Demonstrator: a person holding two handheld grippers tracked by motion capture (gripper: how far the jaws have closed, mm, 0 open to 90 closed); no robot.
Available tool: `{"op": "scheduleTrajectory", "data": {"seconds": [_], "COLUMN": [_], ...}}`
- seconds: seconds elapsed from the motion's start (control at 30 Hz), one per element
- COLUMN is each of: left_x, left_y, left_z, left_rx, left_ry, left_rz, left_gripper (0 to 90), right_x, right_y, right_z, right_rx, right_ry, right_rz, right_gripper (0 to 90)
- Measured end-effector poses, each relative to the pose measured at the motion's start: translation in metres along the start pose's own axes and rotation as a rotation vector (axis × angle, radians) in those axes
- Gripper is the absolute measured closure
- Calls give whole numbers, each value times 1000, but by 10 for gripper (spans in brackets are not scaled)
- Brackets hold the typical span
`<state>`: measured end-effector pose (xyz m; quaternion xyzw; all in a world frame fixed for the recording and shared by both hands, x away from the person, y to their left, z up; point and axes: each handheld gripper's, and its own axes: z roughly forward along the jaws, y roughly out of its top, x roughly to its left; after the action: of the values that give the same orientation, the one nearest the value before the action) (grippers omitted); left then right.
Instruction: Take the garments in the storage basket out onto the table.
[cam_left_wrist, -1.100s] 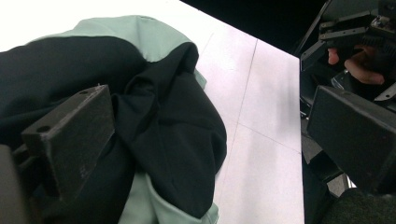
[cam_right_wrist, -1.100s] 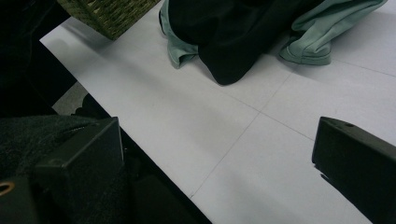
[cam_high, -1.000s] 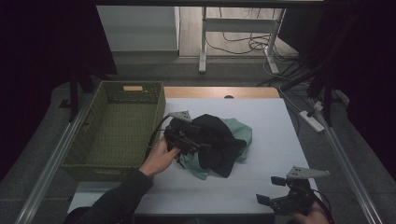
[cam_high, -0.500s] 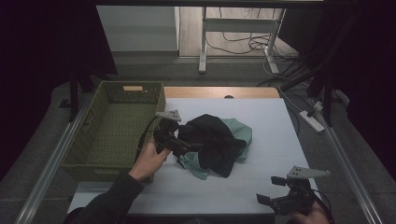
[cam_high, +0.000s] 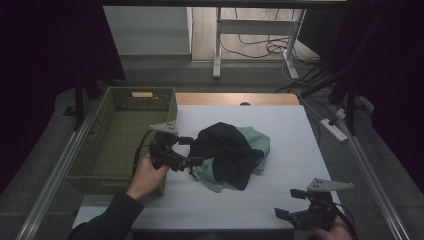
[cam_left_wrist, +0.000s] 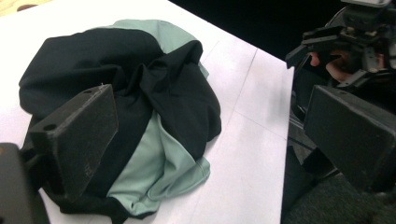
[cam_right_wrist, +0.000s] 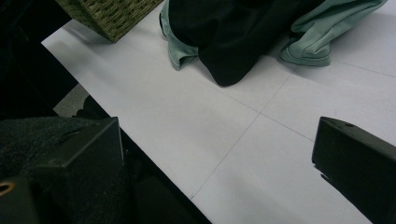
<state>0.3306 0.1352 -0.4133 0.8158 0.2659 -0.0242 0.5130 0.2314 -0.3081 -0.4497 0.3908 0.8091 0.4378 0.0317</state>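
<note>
Our left gripper (cam_high: 191, 150) sits at the left edge of the clothes (cam_high: 231, 154), a black piece bunched up with a light green one on the white table (cam_high: 295, 135). Its 2 jaws stand wide open and hold nothing. In the left gripper view the pile lies between and just past the fingers (cam_left_wrist: 77, 140), closer to the left one, and the cloth there looks to be touching or nearly touching it.

We think the job is to grab this pile and move it to the basket (cam_high: 120, 135), which stands just behind our left hand (cam_high: 145, 176). To do this well, we should push the open jaws a bit deeper into the pile, so a thick fold of black cloth sits right between the fingers. Then we close them firmly. A thin edge could slip out (cloth is floppy), so a fat bunch is better. The 2 pieces are tangled, so both may come up together, or the green one may drop off. We should lift slowly and watch.

Our right gripper (cam_high: 294, 204) waits at the near edge of the table, well apart from the pile. Its jaws are wide open too, with nothing between them but bare table.
</note>
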Motion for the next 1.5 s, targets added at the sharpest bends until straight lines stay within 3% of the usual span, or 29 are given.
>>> {"op": "scheduleTrajectory", "data": {"seconds": [0.87,1.5], "left_x": [-1,-4], "left_y": [-39,-58], "left_z": [-40,-57], "left_rx": [-45,-77], "left_ry": [42,25], "left_rz": [-59,-94], "left_gripper": [45,34], "right_x": [0,0], "right_y": [0,0], "right_z": [1,1], "right_rx": [2,3], "right_ry": [1,1], "right_rz": [-1,-1], "right_gripper": [18,18]}}
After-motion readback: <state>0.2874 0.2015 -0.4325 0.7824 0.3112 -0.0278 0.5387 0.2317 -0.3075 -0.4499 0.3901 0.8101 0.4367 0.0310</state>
